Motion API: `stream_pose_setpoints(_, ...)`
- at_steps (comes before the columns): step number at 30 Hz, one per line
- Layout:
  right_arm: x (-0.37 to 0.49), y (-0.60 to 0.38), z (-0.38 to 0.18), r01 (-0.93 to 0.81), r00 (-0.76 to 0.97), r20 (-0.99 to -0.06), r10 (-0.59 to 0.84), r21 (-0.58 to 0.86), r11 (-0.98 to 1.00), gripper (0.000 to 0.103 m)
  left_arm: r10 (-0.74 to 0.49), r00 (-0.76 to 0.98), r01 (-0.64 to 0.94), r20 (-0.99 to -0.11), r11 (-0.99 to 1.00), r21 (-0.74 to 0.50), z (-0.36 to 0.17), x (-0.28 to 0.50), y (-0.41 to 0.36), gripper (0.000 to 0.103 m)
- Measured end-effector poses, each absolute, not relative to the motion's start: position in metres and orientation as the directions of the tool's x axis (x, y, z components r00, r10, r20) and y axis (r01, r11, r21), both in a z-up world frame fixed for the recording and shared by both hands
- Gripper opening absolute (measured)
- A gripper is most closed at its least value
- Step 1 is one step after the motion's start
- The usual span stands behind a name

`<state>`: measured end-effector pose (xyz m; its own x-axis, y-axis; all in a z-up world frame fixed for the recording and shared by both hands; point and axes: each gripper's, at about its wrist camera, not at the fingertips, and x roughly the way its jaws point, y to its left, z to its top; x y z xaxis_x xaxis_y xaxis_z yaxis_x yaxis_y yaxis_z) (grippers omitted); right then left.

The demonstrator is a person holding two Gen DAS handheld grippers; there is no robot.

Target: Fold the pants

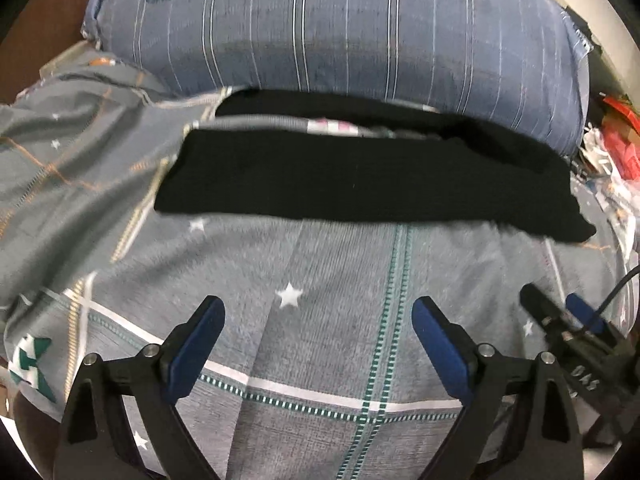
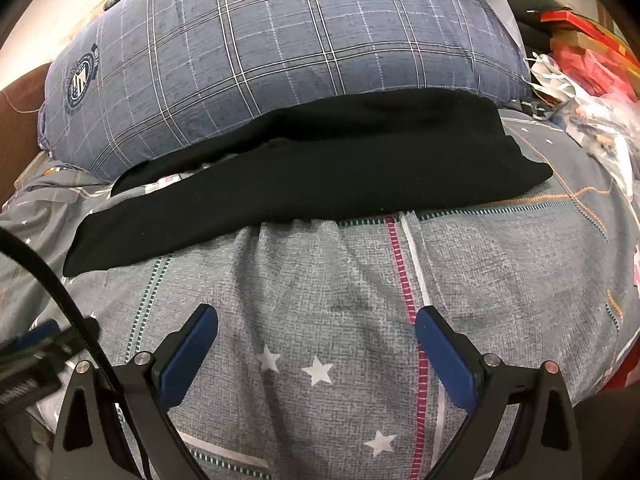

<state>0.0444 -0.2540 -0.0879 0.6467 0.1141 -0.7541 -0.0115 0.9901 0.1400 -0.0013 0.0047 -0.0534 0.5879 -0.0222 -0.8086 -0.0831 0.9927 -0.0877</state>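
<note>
The black pants [image 1: 360, 176] lie across the grey star-patterned bedsheet [image 1: 332, 264], folded lengthwise with one leg over the other, waist end to the right. They show the same way in the right wrist view [image 2: 320, 168]. My left gripper [image 1: 318, 312] is open and empty, hovering over the sheet short of the pants' near edge. My right gripper [image 2: 316, 320] is open and empty, also short of the pants. The right gripper also shows at the lower right of the left wrist view [image 1: 560, 312].
A large blue plaid pillow [image 1: 340, 28] lies right behind the pants, also in the right wrist view [image 2: 288, 40]. Red boxes and plastic bags [image 2: 588, 80] pile at the right. A black cable [image 2: 60, 292] crosses the left. A brown headboard [image 1: 40, 40] is at the far left.
</note>
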Motion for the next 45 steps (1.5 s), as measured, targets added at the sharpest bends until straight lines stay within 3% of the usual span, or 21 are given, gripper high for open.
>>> stream_pose_setpoints(22, 0.052, -0.256, -0.099, -0.009, 0.618, -0.771, 0.153, 0.188, 0.982, 0.101, -0.006, 0.588, -0.063, -0.809, 0.997, -0.054, -0.044, 0.011, -0.001, 0.095)
stream_pose_setpoints(28, 0.058, -0.265, -0.093, -0.012, 0.599, -0.776, 0.197, 0.237, 0.972, 0.101, -0.059, 0.591, -0.088, -0.805, 0.987, -0.136, -0.028, 0.03, 0.036, 0.095)
stream_pose_setpoints(33, 0.081, -0.294, -0.056, -0.039, 0.641, -0.74, 0.205, 0.236, 0.971, 0.101, -0.09, 0.578, -0.167, -0.811, 0.96, -0.226, -0.005, 0.084, 0.108, 0.095)
stream_pose_setpoints(38, 0.134, -0.331, -0.029, -0.047, 0.637, -0.757, 0.149, 0.154, 0.987, 0.101, -0.046, 0.536, -0.151, -0.843, 0.977, -0.149, -0.001, 0.155, 0.137, 0.095)
stream_pose_setpoints(41, 0.176, -0.369, -0.015, -0.022, 0.647, -0.75, 0.138, 0.162, 0.987, 0.101, -0.03, 0.503, -0.134, -0.864, 0.985, -0.112, -0.013, 0.204, 0.146, 0.095)
stream_pose_setpoints(45, 0.251, -0.408, -0.013, 0.042, 0.599, -0.798, 0.064, 0.111, 0.993, 0.101, -0.12, 0.433, -0.144, -0.893, 0.969, -0.2, -0.046, 0.263, 0.158, 0.095)
